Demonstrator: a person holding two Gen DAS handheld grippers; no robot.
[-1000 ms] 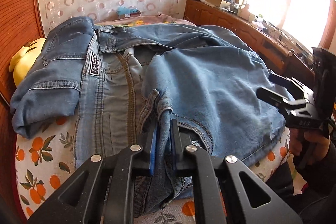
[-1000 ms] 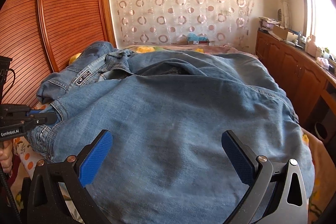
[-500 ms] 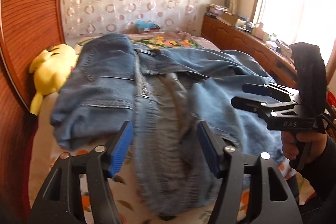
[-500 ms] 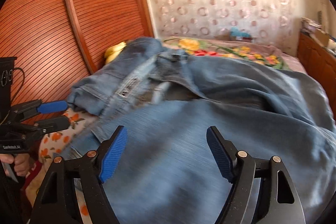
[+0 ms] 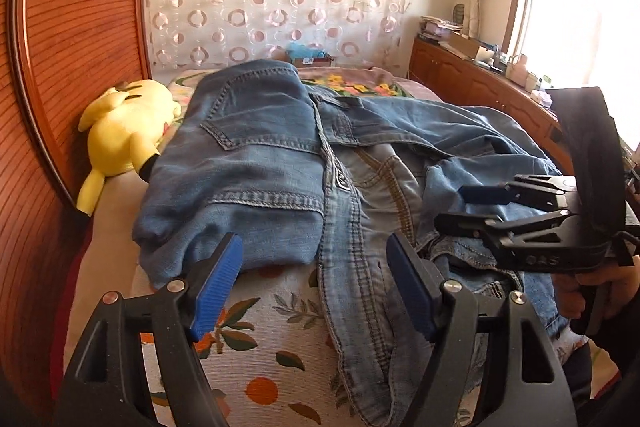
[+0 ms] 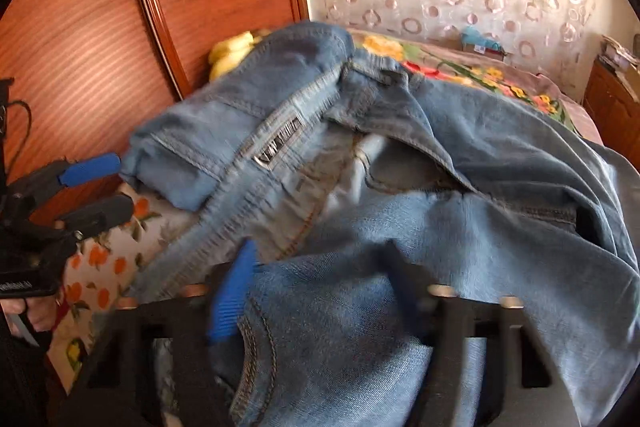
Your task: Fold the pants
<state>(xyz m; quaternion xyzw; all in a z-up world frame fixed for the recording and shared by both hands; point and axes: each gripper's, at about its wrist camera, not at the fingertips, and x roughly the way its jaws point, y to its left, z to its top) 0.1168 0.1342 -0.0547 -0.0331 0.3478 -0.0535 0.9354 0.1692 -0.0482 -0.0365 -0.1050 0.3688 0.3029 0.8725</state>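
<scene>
Jeans (image 5: 256, 163); plush toy (image 5: 120, 131) on bed (image 5: 272, 311)

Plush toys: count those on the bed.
1. A yellow plush toy lies at the bed's left edge against the wooden headboard, beside the folded jeans. The jeans may hide others.

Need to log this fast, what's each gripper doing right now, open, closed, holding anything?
Left gripper: open, jaws just opened, nothing between them.
Right gripper: jaws just closing around a fold of the jeans; whether the pads press yet cannot be told.

"oas" on the right gripper (image 5: 476, 211) body
</scene>
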